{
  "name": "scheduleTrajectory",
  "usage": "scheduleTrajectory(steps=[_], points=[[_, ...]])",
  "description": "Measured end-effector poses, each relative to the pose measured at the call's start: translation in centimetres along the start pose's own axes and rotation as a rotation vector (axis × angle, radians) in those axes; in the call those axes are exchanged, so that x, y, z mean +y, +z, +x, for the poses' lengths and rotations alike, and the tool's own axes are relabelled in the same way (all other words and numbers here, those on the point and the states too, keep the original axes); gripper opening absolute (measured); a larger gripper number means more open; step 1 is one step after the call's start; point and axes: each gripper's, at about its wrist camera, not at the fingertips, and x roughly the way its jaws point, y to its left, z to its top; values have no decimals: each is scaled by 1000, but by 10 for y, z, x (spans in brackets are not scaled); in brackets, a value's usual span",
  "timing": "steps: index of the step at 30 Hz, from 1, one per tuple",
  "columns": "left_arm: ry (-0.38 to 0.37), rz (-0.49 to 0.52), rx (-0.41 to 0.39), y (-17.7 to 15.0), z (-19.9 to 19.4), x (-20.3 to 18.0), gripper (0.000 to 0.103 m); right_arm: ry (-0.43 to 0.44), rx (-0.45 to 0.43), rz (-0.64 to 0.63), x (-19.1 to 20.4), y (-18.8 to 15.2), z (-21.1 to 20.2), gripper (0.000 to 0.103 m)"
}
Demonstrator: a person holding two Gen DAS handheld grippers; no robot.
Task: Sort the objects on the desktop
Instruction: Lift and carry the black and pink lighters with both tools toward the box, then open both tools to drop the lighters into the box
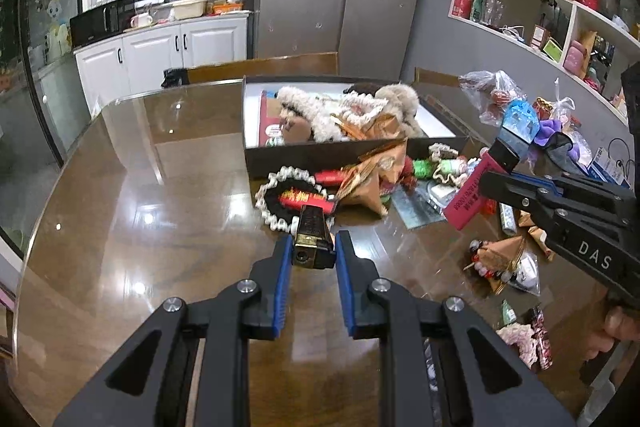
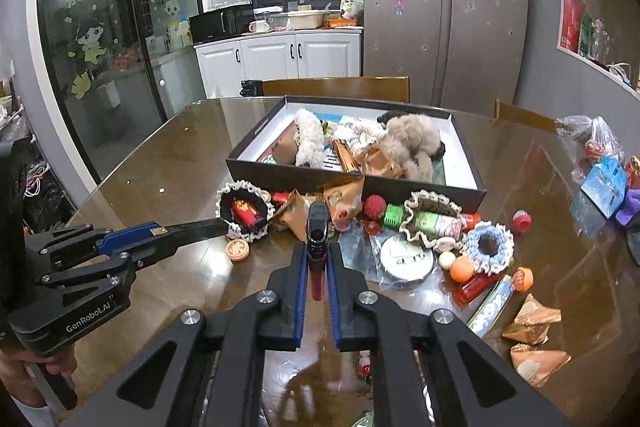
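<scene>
From the left wrist view, the left tool (image 1: 314, 251) is clamped on a small black-and-gold box (image 1: 313, 241), its blue pads (image 1: 283, 267) pressing the box's two sides, held above the glossy brown surface (image 1: 160, 207) just short of the heap of trinkets in front of the dark cardboard box (image 1: 320, 155). To the right in this view, the right tool (image 1: 506, 155) holds a red lighter (image 1: 470, 193) that hangs slanted over the clutter. The step in hand looks like carrying both picks to the box; done well, that means lifting each clear of the box's near wall before moving forward, keeping the grip steady, and letting go only once over the white interior, beside the fluffy hair ties (image 1: 320, 115) already there. From the right wrist view, the right tool (image 2: 318, 255) is closed nearly all the way on the lighter (image 2: 318, 251), black head forward and red body running back between the pads. The left tool (image 2: 216, 225) reaches in from the left, near a frilled scrunchie (image 2: 244, 207); its grip is hard to read here. The cardboard box (image 2: 360, 183) lies straight ahead, behind the heap.
</scene>
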Motion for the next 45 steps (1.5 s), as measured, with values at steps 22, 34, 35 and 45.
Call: scheduleTrajectory(steps=[22,34,35,45], points=[[12,59,-65,121,27,-33,22,8,-32,-18,-20,90,21,10],[2,33,-10,151,99,-28,22,-7,-12,-17,-38,132,78,10],[-3,29,-3,153,106,-26,22,-7,-6,-12,-40,133,83,10],[-6,7,67,158,170,-12,22,-40,79,3,-65,135,141,10]])
